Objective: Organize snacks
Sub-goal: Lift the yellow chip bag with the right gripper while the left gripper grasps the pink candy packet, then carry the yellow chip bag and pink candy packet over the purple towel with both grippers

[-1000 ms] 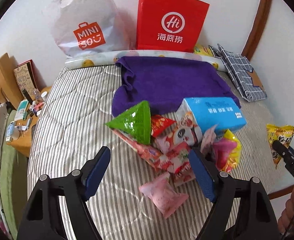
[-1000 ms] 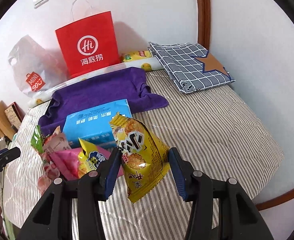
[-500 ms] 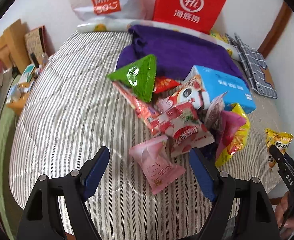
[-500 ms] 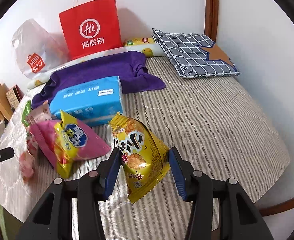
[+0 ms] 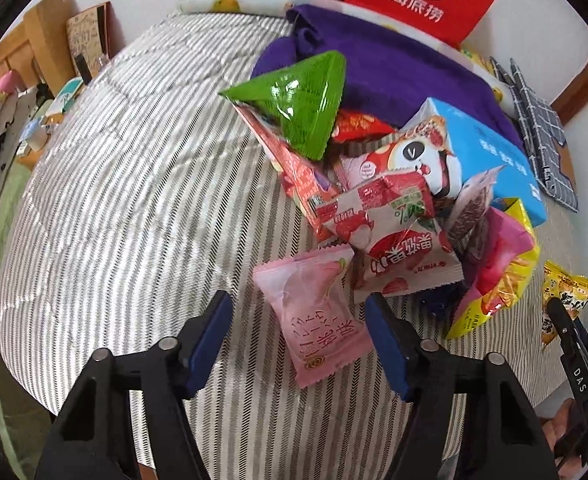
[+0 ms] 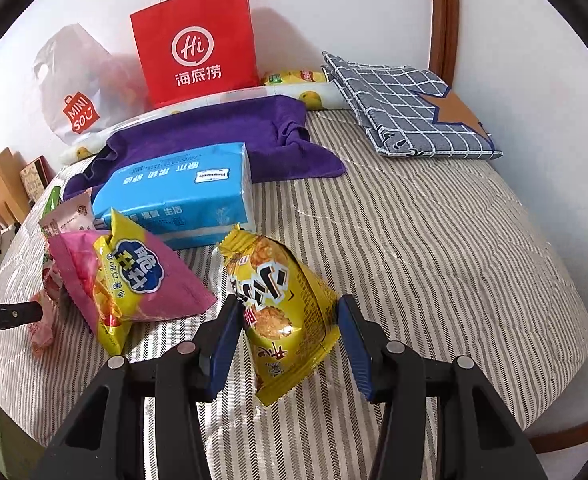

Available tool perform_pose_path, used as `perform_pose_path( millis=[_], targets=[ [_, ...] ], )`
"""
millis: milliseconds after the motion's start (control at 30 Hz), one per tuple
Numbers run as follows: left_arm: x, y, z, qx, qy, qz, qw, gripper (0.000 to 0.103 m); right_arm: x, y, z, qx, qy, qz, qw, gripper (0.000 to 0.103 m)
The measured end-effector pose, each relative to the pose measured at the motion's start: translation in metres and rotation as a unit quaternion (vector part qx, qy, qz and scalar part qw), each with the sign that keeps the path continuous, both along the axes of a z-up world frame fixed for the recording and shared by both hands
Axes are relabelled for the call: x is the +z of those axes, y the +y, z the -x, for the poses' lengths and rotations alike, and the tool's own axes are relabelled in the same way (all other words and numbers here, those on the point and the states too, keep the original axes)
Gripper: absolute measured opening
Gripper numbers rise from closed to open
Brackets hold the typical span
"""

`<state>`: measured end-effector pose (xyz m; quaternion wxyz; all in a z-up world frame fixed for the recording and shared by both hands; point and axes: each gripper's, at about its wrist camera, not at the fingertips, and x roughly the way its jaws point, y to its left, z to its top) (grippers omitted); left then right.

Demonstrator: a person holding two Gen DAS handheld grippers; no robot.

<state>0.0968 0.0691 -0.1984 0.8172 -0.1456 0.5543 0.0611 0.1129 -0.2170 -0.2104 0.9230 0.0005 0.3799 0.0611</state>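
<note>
A heap of snack packets lies on the striped bed [image 5: 134, 208]. My left gripper [image 5: 298, 344] is open, its jaws on either side of a pale pink packet [image 5: 318, 316] at the heap's near edge, apart from it. Behind it lie a red-and-white lychee packet [image 5: 394, 236], a green triangular packet [image 5: 298, 100] and a blue tissue pack [image 5: 490, 152]. My right gripper [image 6: 288, 332] is shut on a yellow snack packet [image 6: 282, 304] and holds it above the bed; that packet shows in the left wrist view [image 5: 566, 296]. A pink-and-yellow chip bag [image 6: 134, 280] lies to its left.
A purple towel [image 6: 222, 132] lies behind the heap. A red paper bag [image 6: 194, 64] and a white Miniso plastic bag [image 6: 74, 92] stand against the wall. A folded grey checked cloth [image 6: 406, 108] lies at the back right. A wooden nightstand [image 5: 42, 52] stands left.
My left gripper has come down and forward until its jaws flank the pink packet. My right gripper has lowered a little with the yellow packet still in it.
</note>
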Motion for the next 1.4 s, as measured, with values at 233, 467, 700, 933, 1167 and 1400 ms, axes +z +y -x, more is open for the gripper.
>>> perform_pose_path(
  millis=[233, 467, 700, 933, 1167, 1400],
  targets=[
    [-0.009, -0.011, -0.006, -0.013, 0.013, -0.020, 0.9996, 0.040, -0.010, -0.001, -0.011, 0.004, 0.012, -0.008, 1.000, 0.047],
    [-0.007, -0.007, -0.010, -0.015, 0.013, -0.053, 0.9984, 0.040, -0.017, 0.001, -0.020, 0.008, 0.016, -0.011, 1.000, 0.047],
    [-0.010, -0.004, -0.018, -0.013, 0.019, -0.046, 0.9987, 0.042, -0.020, 0.004, -0.028, 0.005, 0.014, -0.007, 1.000, 0.050],
    [-0.008, -0.004, -0.026, -0.017, 0.021, -0.060, 0.9978, 0.041, -0.016, -0.004, -0.035, 0.005, 0.019, -0.029, 0.999, 0.048],
    [0.007, 0.017, -0.023, -0.007, 0.000, -0.056, 0.9984, 0.041, -0.002, -0.003, -0.033, 0.002, 0.009, -0.024, 1.000, 0.047],
    [0.024, 0.022, -0.019, -0.005, -0.021, -0.049, 0.9986, 0.041, 0.015, 0.007, -0.028, 0.009, -0.008, -0.020, 1.000, 0.047]
  ],
)
